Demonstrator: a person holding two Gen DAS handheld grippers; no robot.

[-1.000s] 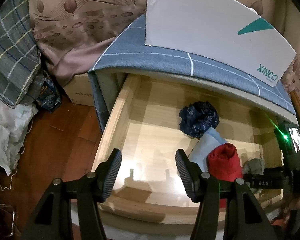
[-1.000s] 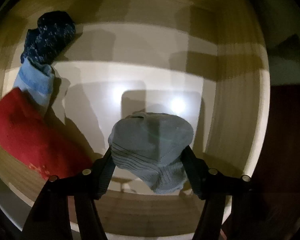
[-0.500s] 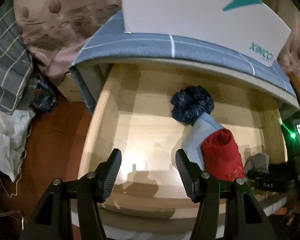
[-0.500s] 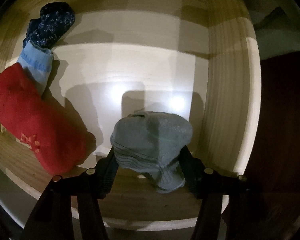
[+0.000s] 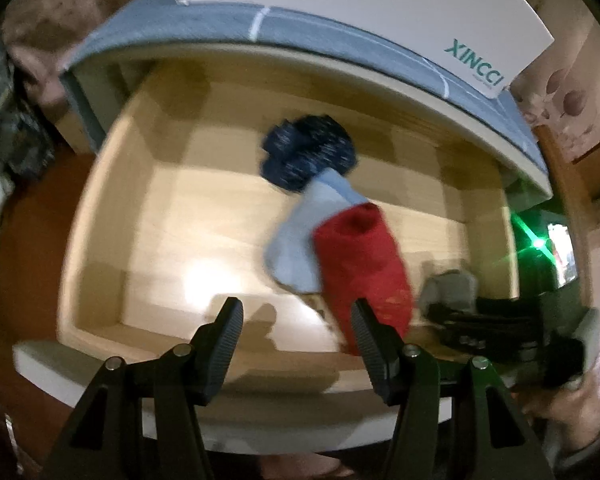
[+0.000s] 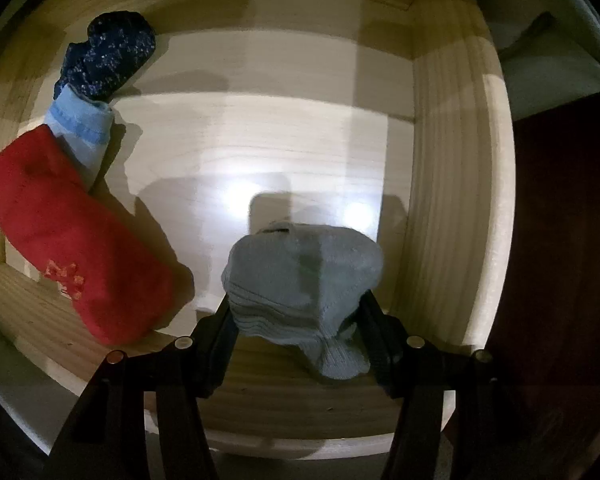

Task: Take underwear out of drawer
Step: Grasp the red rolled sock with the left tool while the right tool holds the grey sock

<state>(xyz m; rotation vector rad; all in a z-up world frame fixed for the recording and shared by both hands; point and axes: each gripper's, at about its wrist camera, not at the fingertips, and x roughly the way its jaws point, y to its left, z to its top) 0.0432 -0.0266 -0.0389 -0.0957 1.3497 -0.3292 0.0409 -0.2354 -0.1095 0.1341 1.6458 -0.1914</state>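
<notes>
- My right tool (image 6: 298, 316) points down into the open wooden drawer (image 6: 452, 208); its jaws have just been closing and now clamp the grey-blue rolled underwear (image 6: 300, 276) near the drawer's front right corner.
- My left tool (image 5: 296, 320) hovers over the drawer front, jaws apart, nothing between them.
- Red roll (image 5: 360, 260), light-blue roll (image 5: 296, 248) and dark speckled bundle (image 5: 308, 152) lie touching in a row.

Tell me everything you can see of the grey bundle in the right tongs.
The grey bundle is a rolled, ribbed knit piece, grey-blue and soft-looking, with a loose flap hanging at its lower end. The right tongs have been closing and now press it from both sides. It is near the drawer's right wall, apart from the red roll.
</notes>
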